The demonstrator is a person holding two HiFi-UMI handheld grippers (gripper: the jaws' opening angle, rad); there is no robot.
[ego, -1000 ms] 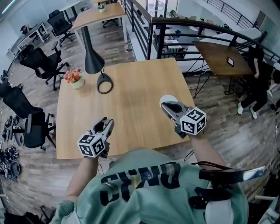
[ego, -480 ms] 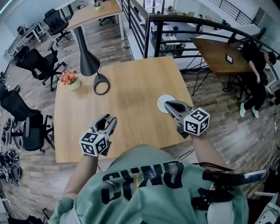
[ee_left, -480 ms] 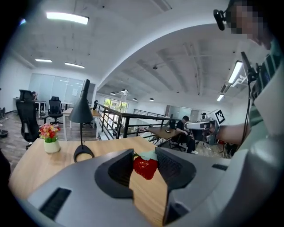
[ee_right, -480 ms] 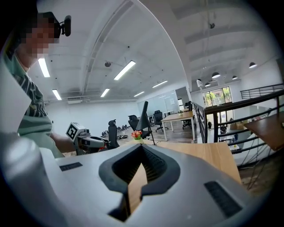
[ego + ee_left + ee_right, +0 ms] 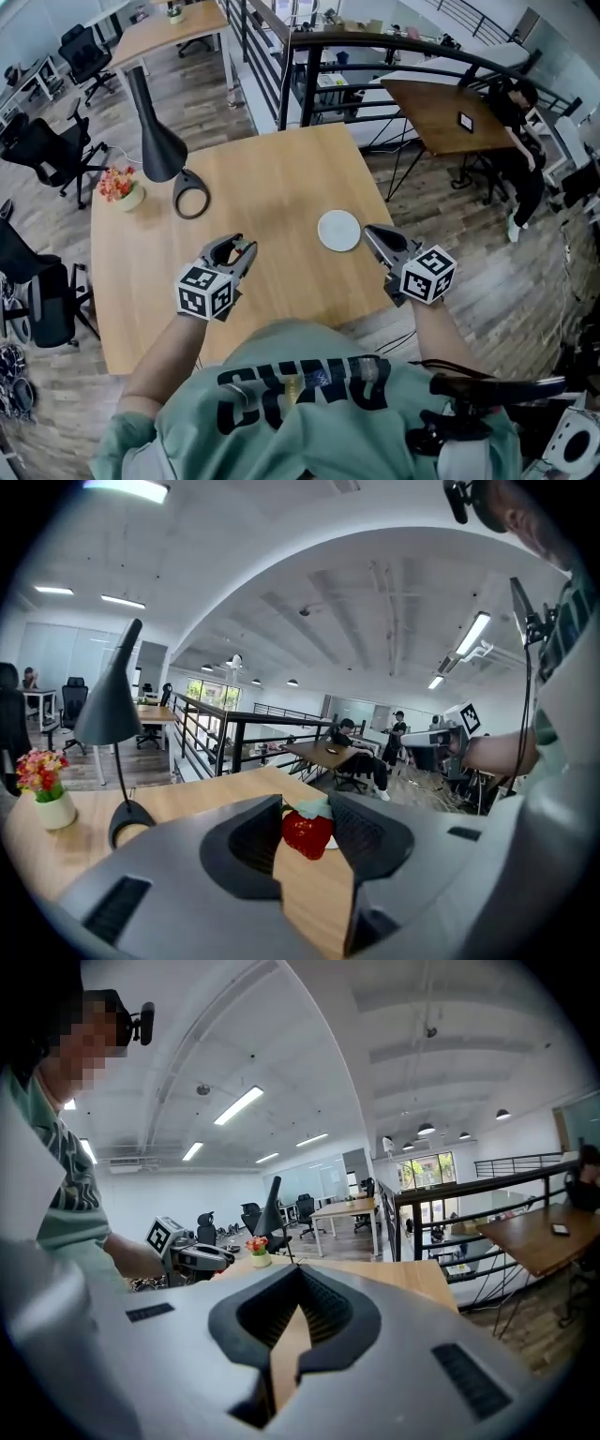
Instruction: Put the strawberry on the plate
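Well, the big wooden table [image 5: 281, 178] fills the middle of the head view. A person in a green shirt [image 5: 309, 403] stands at its near edge with a gripper in each hand. A tall black lamp [image 5: 155, 141] stands on the far left part of the table, and its round foot rests on the wood just to the right of it. The left gripper [image 5: 239, 248] is over the near part of the table, left of the middle. Its two jaws are pinching the strawberry [image 5: 307, 832], one jaw on each side of it, as the left gripper view shows. The right gripper [image 5: 370, 232] is by the right edge of the table. Its jaws are pressed together at the tips, and nothing is between them. The white plate [image 5: 338, 230] lies flat on the right part of the table, just left of the right gripper's tip and well to the right of the left gripper. A small white pot of red and pink flowers [image 5: 120, 187] sits near the far left edge, just left of the lamp's foot. The strawberry is red with a bit of green on top, and it is in the jaws, not on the plate.
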